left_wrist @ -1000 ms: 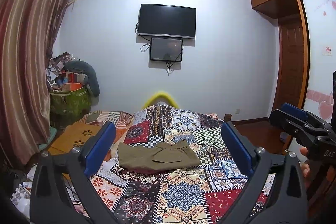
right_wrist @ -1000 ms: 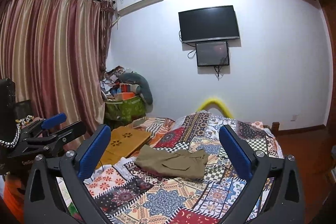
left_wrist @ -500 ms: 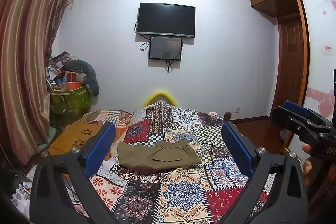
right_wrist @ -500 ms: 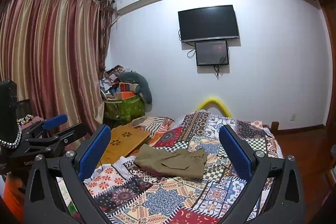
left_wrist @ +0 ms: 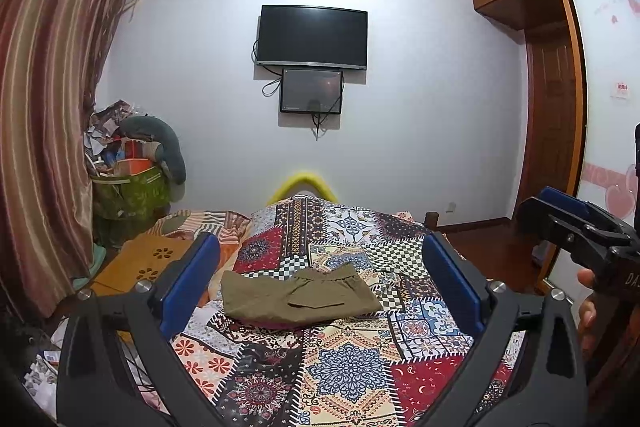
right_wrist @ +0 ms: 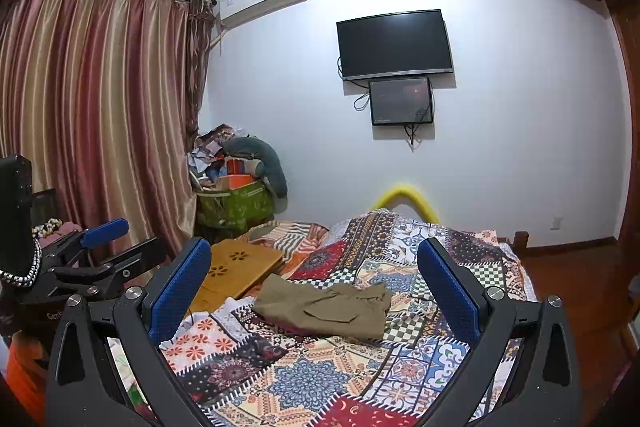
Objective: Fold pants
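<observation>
Olive-brown pants (left_wrist: 298,295) lie folded in a compact rectangle on the patchwork bedspread (left_wrist: 348,371), waistband toward the far side. They also show in the right wrist view (right_wrist: 326,307). My left gripper (left_wrist: 320,279) is open and empty, held back from and above the pants. My right gripper (right_wrist: 314,283) is open and empty too, also well short of the pants. The right gripper shows at the right edge of the left wrist view (left_wrist: 576,227). The left gripper shows at the left of the right wrist view (right_wrist: 100,251).
A yellow wooden lap tray (right_wrist: 236,267) lies on the bed left of the pants. A green bag piled with clutter (left_wrist: 128,191) stands in the far left corner by striped curtains (right_wrist: 92,115). A TV (left_wrist: 312,37) hangs on the far wall. A wooden wardrobe (left_wrist: 552,131) is at right.
Both grippers have drifted only slightly. The pants have not moved.
</observation>
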`<state>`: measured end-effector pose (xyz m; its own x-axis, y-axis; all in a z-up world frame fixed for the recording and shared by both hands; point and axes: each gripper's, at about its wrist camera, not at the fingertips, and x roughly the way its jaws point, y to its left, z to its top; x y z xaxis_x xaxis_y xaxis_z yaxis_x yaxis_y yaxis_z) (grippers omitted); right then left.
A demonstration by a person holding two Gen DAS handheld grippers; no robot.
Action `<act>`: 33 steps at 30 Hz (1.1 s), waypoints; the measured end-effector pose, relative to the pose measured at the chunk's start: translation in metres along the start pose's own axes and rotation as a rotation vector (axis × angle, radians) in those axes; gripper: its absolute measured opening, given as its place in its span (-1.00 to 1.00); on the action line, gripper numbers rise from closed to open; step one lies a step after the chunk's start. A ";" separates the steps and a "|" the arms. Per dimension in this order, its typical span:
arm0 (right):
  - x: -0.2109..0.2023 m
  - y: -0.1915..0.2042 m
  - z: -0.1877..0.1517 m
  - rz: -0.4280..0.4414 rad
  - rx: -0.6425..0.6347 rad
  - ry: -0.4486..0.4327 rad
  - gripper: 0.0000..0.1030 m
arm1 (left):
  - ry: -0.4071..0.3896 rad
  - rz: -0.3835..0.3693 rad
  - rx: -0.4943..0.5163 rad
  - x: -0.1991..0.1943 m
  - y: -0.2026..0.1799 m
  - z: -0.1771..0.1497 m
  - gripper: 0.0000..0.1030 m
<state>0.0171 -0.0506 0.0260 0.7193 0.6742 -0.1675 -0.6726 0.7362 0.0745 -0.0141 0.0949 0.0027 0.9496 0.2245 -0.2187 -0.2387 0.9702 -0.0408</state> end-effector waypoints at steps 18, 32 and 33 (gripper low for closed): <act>0.000 0.000 0.000 0.003 0.000 0.004 0.99 | -0.005 -0.020 0.009 -0.001 0.001 0.000 0.99; -0.001 0.001 0.000 0.005 -0.001 0.007 0.99 | 0.004 -0.041 0.009 0.000 -0.002 0.000 0.99; 0.000 0.001 0.000 0.006 -0.001 0.007 0.99 | 0.003 -0.040 0.007 -0.001 -0.002 0.000 0.99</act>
<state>0.0162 -0.0497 0.0257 0.7144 0.6778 -0.1741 -0.6767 0.7325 0.0749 -0.0141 0.0927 0.0031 0.9579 0.1849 -0.2196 -0.1989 0.9791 -0.0432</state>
